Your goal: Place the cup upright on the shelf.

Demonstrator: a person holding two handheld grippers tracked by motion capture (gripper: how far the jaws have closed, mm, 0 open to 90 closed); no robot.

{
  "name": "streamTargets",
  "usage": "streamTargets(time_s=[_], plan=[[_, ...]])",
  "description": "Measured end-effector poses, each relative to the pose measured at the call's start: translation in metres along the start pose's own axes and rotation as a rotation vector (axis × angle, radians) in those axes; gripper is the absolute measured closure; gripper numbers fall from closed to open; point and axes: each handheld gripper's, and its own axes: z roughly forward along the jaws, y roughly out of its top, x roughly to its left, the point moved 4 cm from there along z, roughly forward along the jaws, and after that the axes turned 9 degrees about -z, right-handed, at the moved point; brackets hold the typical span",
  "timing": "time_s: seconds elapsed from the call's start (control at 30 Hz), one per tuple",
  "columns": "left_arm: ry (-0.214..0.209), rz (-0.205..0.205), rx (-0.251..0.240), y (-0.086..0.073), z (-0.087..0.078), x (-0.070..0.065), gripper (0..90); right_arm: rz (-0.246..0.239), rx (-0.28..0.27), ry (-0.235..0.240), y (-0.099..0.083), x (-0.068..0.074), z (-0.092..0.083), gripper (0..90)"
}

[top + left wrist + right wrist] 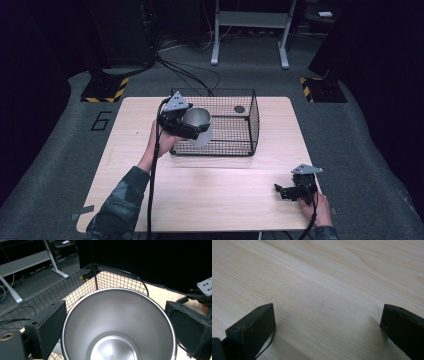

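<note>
My left gripper (pixel 191 128) is shut on a steel cup (pixel 198 121), held tilted at the left front side of a black wire basket (pixel 253 120). In the left gripper view the cup's open mouth (pixel 117 335) faces the camera, clamped between the two jaws of the left gripper (pixel 115 312), with the basket's mesh (pixel 75 286) behind it. The cup looks empty. My right gripper (pixel 283 191) rests low at the table's front right, a hand on it. Its jaws stand wide apart in the right gripper view (pixel 328 312), nothing between them but bare wood.
The wooden table (pixel 210 195) has free room in front of the basket. A small dark round thing (pixel 239 109) lies on the basket's floor at the back. Beyond the table are a white desk frame (pixel 250 30) and floor cables (pixel 190 75).
</note>
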Motion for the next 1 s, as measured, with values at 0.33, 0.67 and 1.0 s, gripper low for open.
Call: streamTargets(time_s=[0.33, 0.67, 1.0], plan=[[0.013, 0.017, -0.005, 0.014, 0.02, 0.005, 6.7, -0.032, -0.006, 0.034, 0.002, -0.001, 0.002, 0.0], [0.022, 0.02, 0.011, 0.018, 0.037, 0.015, 6.7, -0.038, -0.007, 0.036, 0.002, -0.002, 0.003, 0.0], [0.022, 0.008, 0.031, 0.011, 0.056, 0.032, 6.7, -0.038, -0.012, 0.036, 0.002, -0.002, 0.003, 0.0]])
